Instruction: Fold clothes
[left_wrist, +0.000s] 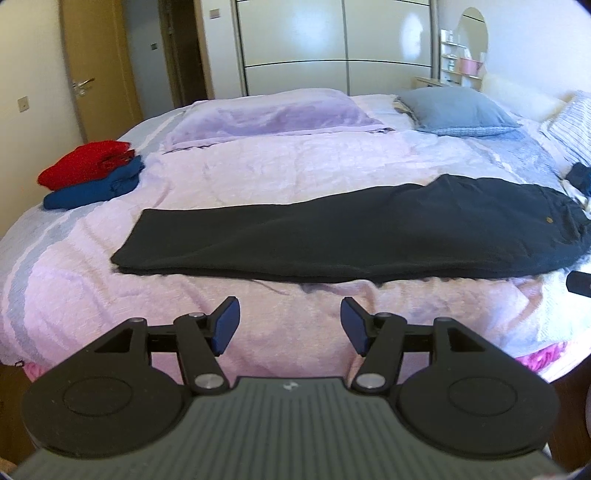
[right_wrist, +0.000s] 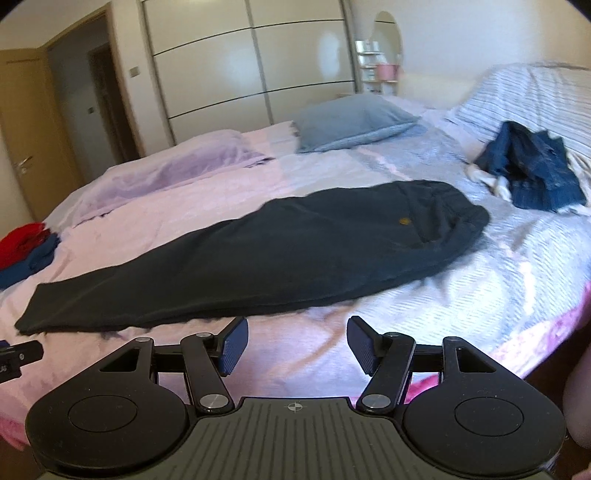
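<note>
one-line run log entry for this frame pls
left tongs: open, empty | right tongs: open, empty | long black fabric trousers: flat on pink bedspread, folded lengthwise | red and blue folded clothes stack: far left

No legible text, labels or numbers anywhere.

A home bedroom: made bed (left_wrist: 258, 177), pillow (left_wrist: 461, 109), sliding wardrobe (left_wrist: 332, 44).

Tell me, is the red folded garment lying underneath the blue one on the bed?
No, the red garment sits on top of the blue garment in the left wrist view, stacked near the bed's left edge.
</note>
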